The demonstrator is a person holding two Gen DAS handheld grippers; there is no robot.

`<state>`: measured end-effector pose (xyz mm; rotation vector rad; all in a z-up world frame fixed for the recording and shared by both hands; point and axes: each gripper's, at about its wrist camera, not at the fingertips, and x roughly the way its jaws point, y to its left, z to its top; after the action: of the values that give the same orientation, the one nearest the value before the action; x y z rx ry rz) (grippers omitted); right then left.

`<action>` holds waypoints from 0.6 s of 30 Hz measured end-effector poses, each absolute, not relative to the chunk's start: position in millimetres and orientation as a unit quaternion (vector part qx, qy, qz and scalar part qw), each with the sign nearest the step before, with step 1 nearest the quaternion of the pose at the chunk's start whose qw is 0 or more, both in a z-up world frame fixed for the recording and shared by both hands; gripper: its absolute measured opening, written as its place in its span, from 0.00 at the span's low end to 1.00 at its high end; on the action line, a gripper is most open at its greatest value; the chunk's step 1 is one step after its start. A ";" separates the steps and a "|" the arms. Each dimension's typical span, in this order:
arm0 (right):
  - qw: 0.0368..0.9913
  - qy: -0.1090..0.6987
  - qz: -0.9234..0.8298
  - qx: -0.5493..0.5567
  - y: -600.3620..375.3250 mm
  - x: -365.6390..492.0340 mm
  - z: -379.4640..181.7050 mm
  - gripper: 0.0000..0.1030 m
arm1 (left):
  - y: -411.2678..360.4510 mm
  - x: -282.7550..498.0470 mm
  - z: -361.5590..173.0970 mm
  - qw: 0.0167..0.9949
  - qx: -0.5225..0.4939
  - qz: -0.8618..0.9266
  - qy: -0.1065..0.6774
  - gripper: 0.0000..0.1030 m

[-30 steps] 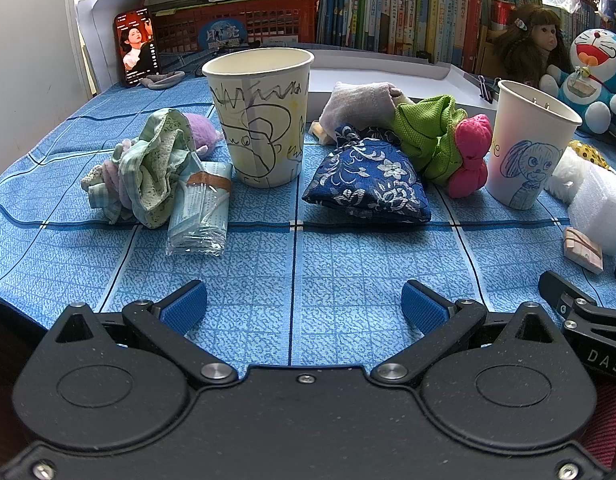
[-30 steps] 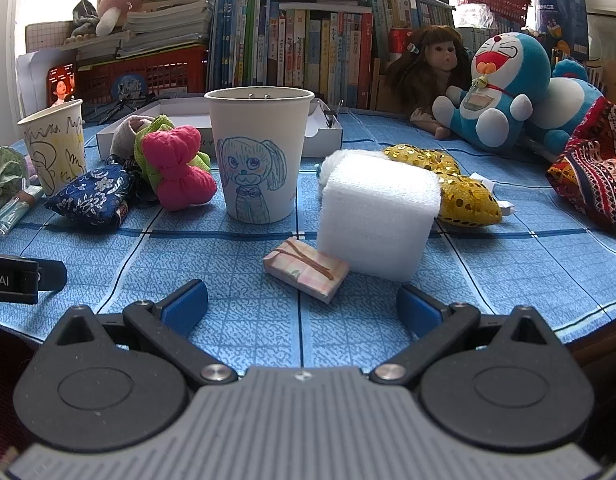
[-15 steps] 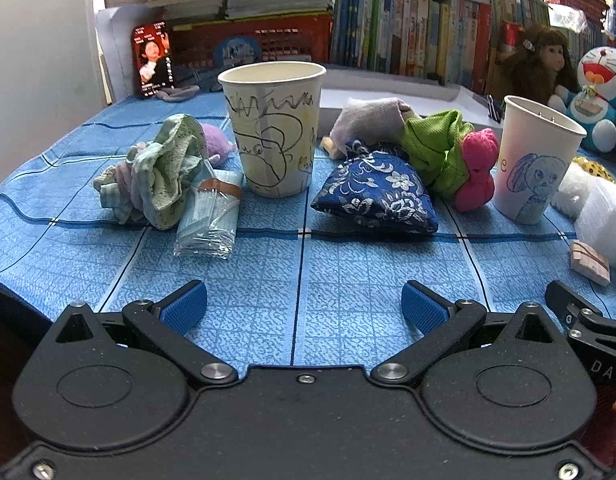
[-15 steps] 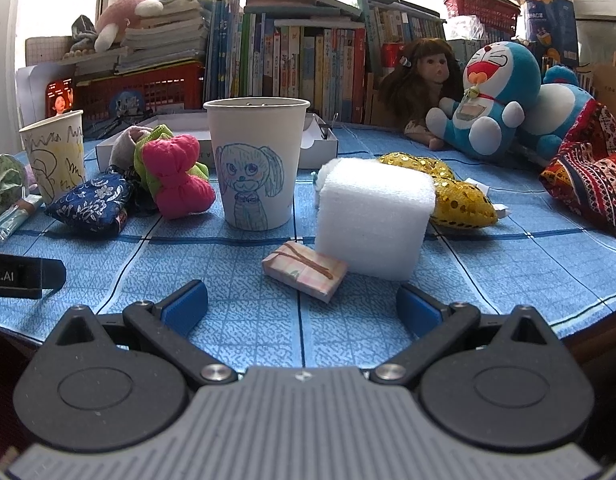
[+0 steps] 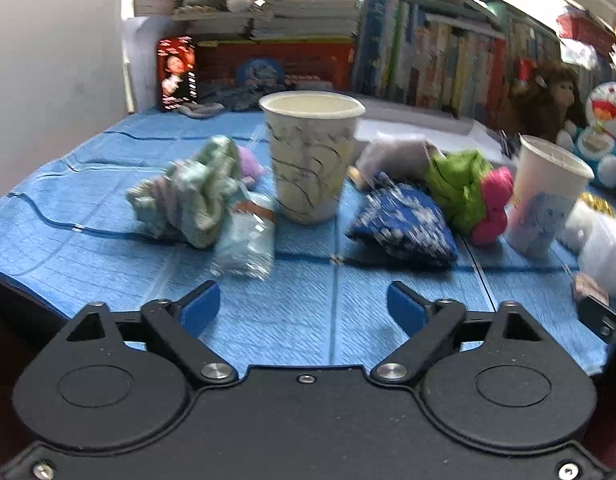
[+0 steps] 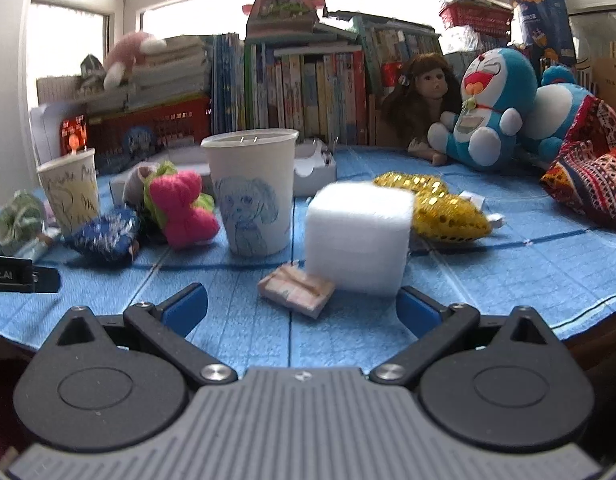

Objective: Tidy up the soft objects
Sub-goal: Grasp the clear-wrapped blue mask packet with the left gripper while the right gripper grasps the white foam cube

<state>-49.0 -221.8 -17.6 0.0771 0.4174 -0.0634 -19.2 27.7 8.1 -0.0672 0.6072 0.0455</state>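
Left gripper (image 5: 303,304), jaws closing on nothing, short of blue floral pouch (image 5: 404,220).

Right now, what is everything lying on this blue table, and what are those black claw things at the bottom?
Paper cups: two, white with drawings; one left of centre, one further right.
Pouch: one, dark blue floral, between the cups.
Green cloth: one, behind the pouch.
Pink knit toy: one, beside the right cup.
Crumpled fabric: one, pale green, far left.
Plastic packet: one, clear, beside the fabric.
Foam block: one, white, front right.
Small wrapped packet: one, pinkish, before the foam.
Sequin cushion: one, gold, behind the foam.
Plush toys: blue, at the back.
Doll: one, brown hair, at the back.
Tablecloth: blue.
Left gripper: black, blue pads, open, empty, jaws just closing partway.
Right gripper: black, open, empty.
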 end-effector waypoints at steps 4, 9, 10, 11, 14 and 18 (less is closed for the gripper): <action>0.983 0.176 -0.039 0.039 -230.1 -53.8 -8.1 1.00 | 40.2 -19.3 18.2 0.959 -0.045 0.038 0.277 0.73; 0.984 0.163 -0.054 0.039 -239.8 -49.4 -0.2 1.00 | 49.8 -7.5 19.7 0.959 -0.035 0.051 0.276 0.62; 0.984 0.163 -0.058 0.037 -241.0 -47.7 0.3 1.00 | 51.9 -4.3 19.2 0.958 -0.038 0.050 0.279 0.60; 0.984 0.164 -0.063 0.036 -242.4 -45.3 0.9 1.00 | 53.1 -0.8 18.0 0.957 -0.040 0.050 0.284 0.57; 0.982 0.168 -0.071 0.043 -247.0 -38.6 0.3 0.99 | 59.0 8.3 14.5 0.953 -0.050 0.051 0.295 0.50; 0.980 0.179 -0.073 0.057 -253.0 -30.8 -3.0 0.95 | 64.1 17.1 10.1 0.950 -0.058 0.052 0.302 0.50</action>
<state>-30.8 -253.0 -3.0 0.1155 0.3599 -0.1463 17.1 64.1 10.1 -0.1175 0.6133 0.1056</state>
